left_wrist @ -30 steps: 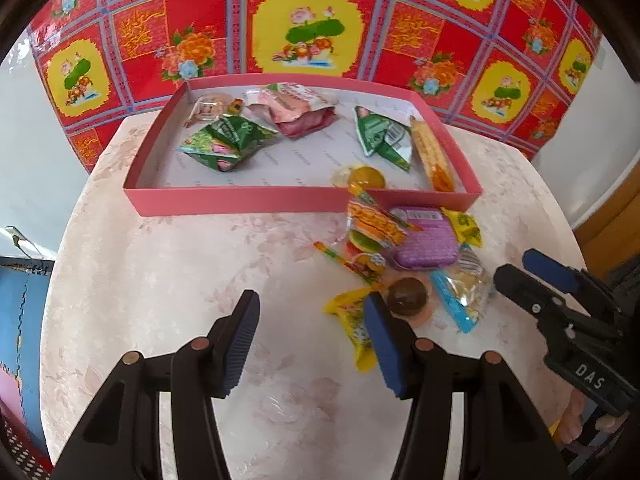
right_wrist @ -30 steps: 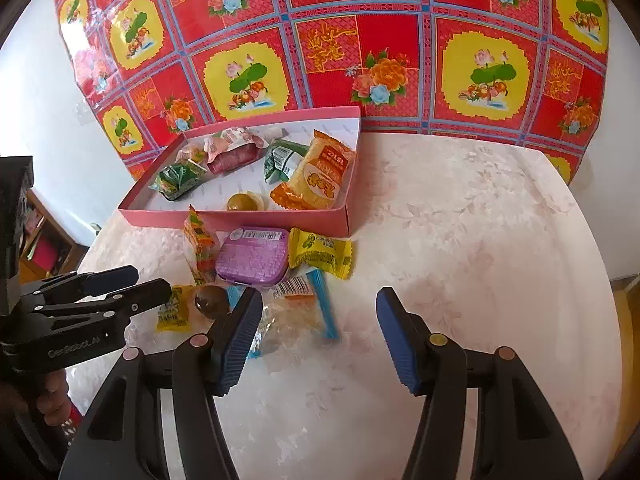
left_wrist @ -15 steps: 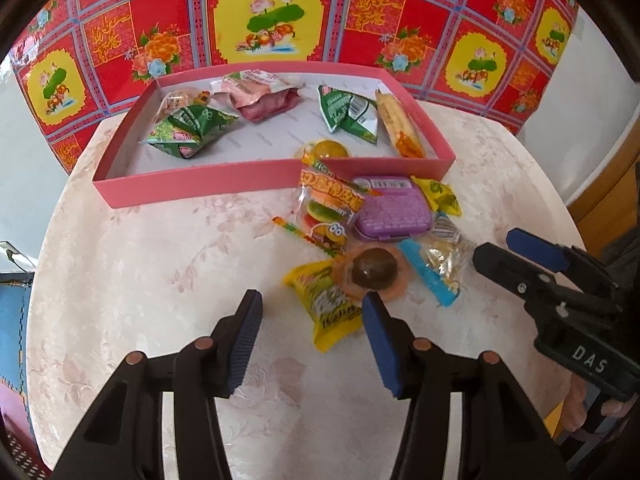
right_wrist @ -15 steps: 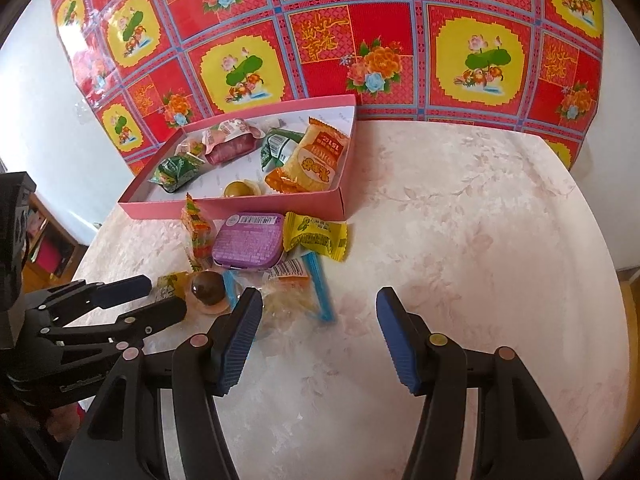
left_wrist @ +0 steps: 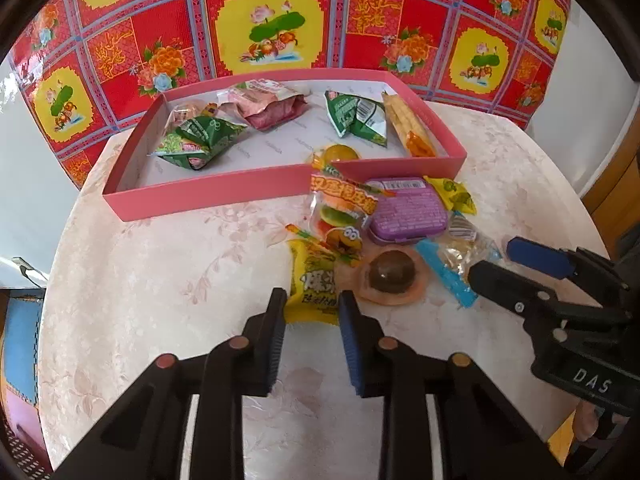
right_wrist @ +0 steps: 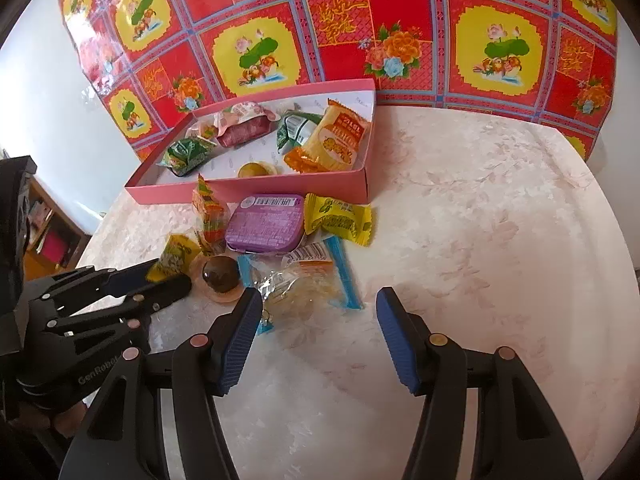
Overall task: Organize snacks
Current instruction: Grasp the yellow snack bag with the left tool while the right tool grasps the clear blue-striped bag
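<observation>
A pink box (left_wrist: 208,196) (right_wrist: 256,192) holds several wrapped snacks. A loose pile lies in front of it: a purple tin (left_wrist: 406,210) (right_wrist: 266,222), a brown jelly cup (left_wrist: 390,274) (right_wrist: 220,276), a blue-edged clear packet (left_wrist: 456,264) (right_wrist: 304,284), a yellow-green candy (right_wrist: 340,220) and a burger gummy pack (left_wrist: 340,212). My left gripper (left_wrist: 312,304) has its fingers closing on the near end of a yellow snack packet (left_wrist: 310,284) (right_wrist: 176,254). My right gripper (right_wrist: 318,312) is open and empty, just in front of the clear packet.
The round table (right_wrist: 480,240) has a pale floral cloth. A red and yellow patterned cloth (left_wrist: 280,20) hangs behind it. A shelf (right_wrist: 44,232) stands beyond the table's left edge.
My left gripper has moved forward to the yellow packet and its fingers have narrowed around it. My right gripper has stayed open and moved little.
</observation>
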